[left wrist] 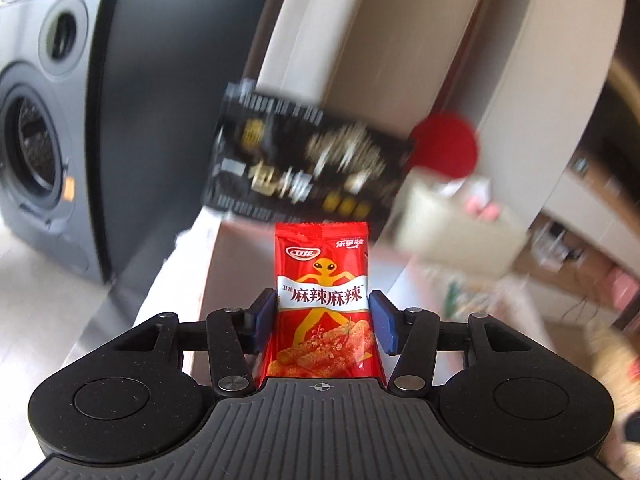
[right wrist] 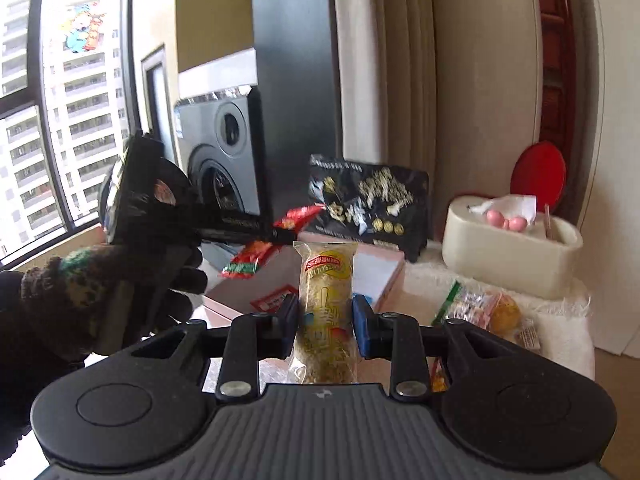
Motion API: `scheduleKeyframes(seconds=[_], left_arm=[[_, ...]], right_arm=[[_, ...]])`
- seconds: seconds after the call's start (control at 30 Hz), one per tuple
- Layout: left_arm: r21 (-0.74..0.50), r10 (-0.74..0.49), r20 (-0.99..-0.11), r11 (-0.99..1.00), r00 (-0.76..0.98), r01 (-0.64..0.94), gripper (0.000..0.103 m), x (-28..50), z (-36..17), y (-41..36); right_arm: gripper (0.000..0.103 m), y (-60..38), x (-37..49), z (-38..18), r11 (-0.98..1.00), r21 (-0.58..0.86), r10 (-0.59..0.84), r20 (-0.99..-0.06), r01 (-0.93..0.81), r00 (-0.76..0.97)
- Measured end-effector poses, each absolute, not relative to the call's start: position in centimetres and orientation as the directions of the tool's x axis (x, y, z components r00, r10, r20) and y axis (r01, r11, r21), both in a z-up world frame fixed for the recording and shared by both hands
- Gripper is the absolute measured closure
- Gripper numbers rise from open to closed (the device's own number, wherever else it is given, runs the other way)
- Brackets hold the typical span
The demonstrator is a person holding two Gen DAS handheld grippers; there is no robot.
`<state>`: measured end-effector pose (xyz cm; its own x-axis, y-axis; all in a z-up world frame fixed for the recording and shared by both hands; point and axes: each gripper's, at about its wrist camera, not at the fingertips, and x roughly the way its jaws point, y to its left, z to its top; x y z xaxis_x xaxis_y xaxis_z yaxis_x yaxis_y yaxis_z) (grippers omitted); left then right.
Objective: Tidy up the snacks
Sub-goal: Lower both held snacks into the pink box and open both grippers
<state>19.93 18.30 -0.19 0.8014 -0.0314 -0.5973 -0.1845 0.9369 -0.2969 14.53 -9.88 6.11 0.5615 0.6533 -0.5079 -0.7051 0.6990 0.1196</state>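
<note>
Carrying step: the left gripper (left wrist: pixel 323 316) is clamped on a red packet (left wrist: pixel 323 300), the right gripper (right wrist: pixel 325 330) on a yellow roll (right wrist: pixel 326 308). Next, each needs setting down ahead, probably by the black bag (right wrist: pixel 370 200).

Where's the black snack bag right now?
In the right wrist view the black snack bag stands upright at centre, against the curtain, left of the white tissue box.
</note>
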Motion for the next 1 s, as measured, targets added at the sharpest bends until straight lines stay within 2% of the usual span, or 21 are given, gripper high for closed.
scheduleKeyframes(seconds=[0.07,0.23,0.37,0.43,0.6,0.63,0.73,0.8,0.93,0.97,1.0], left_arm=[[-0.289,-0.041,-0.635,0.939,0.771,-0.188,0.047,20.6,-1.5,18.6],[-0.335,-0.073,-0.574,0.93,0.815,-0.153,0.047,18.5,-1.9,20.1],[-0.295,-0.056,-0.646,0.938,0.761,-0.182,0.047,20.7,-2.0,19.9],[-0.299,-0.045,-0.632,0.935,0.774,-0.191,0.047,21.3,-2.2,20.1],[-0.307,-0.054,-0.616,0.935,0.786,-0.176,0.047,21.1,-2.0,20.3],[-0.284,-0.05,-0.631,0.943,0.774,-0.17,0.047,21.2,-2.1,20.0],[-0.207,-0.054,-0.68,0.971,0.731,-0.12,0.046,22.4,-3.0,18.7],[-0.062,0.025,-0.704,0.993,0.709,-0.097,0.046,22.8,-3.4,16.9],[0.207,0.207,-0.685,0.975,0.698,-0.086,0.046,22.8,-4.2,13.7],[0.241,0.235,-0.685,0.966,0.689,-0.09,0.046,22.8,-4.3,13.3],[0.224,0.217,-0.709,0.971,0.671,-0.078,0.047,22.8,-4.3,13.3]], right_arm=[[0.075,-9.2,15.9,5.2,0.71,0.136,0.64,-0.534,-0.691,0.552],[0.075,-6.9,19.7,3.6,0.725,0.198,0.636,-0.559,-0.659,0.532],[0.075,-3.0,23.6,1.9,0.734,0.225,0.632,-0.571,-0.641,0.523],[0.074,-1.1,25.6,0.8,0.75,0.234,0.618,-0.58,-0.619,0.53],[0.065,-1.0,28.9,-1.4,0.712,0.415,0.686,-0.584,-0.567,0.435],[0.062,-1.5,28.6,-1.2,0.712,0.406,0.687,-0.571,-0.573,0.448],[0.046,-3.7,26.3,-0.1,0.756,0.257,0.632,-0.526,-0.602,0.569],[0.037,-5.4,24.7,0.2,0.796,0.122,0.565,-0.501,-0.593,0.656],[0.029,-9.2,22.7,-1.3,0.84,-0.079,0.43,-0.507,-0.537,0.747],[0.029,-10.0,22.5,-1.9,0.843,-0.102,0.405,-0.524,-0.527,0.749],[0.029,-10.7,22.4,-2.5,0.846,-0.116,0.385,-0.543,-0.521,0.746]])
